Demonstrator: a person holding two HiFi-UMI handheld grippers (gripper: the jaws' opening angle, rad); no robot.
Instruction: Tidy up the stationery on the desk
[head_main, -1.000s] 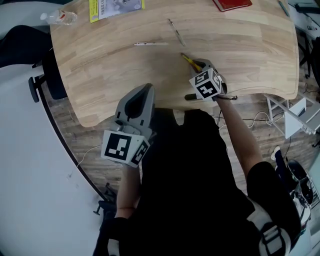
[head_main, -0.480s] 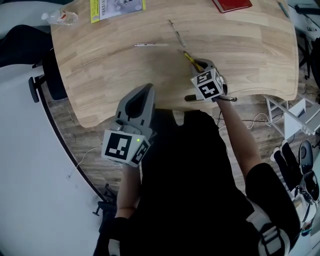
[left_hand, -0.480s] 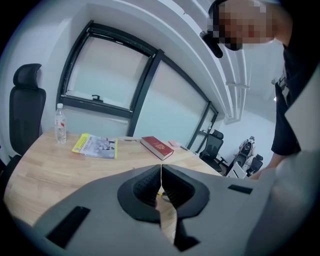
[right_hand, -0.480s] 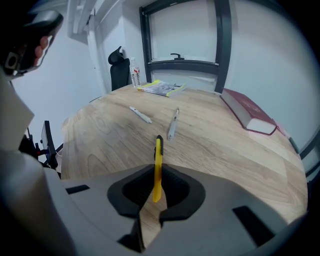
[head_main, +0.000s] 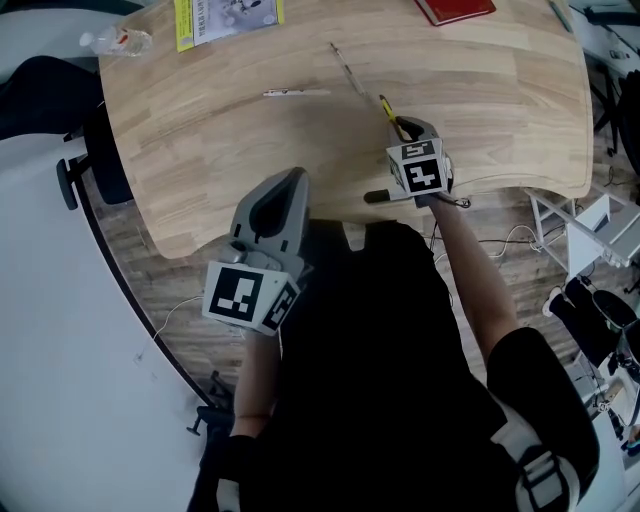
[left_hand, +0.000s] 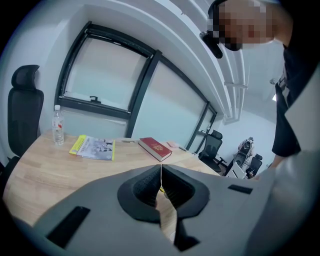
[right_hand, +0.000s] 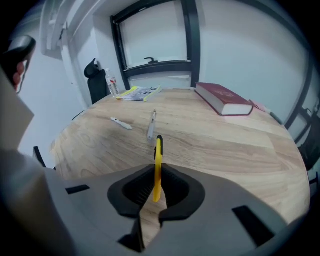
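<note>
Right gripper just tightened on one yellow pen — two pens loose; left gripper pressed together.

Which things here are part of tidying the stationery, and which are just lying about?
Part of the job: yellow pen, white pen, grey pen, probably also red book and yellow booklet.
Just lying about: water bottle, office chair.

Left claw, jaws together; right claw angled down, jaws just closing onto a pen.
</note>
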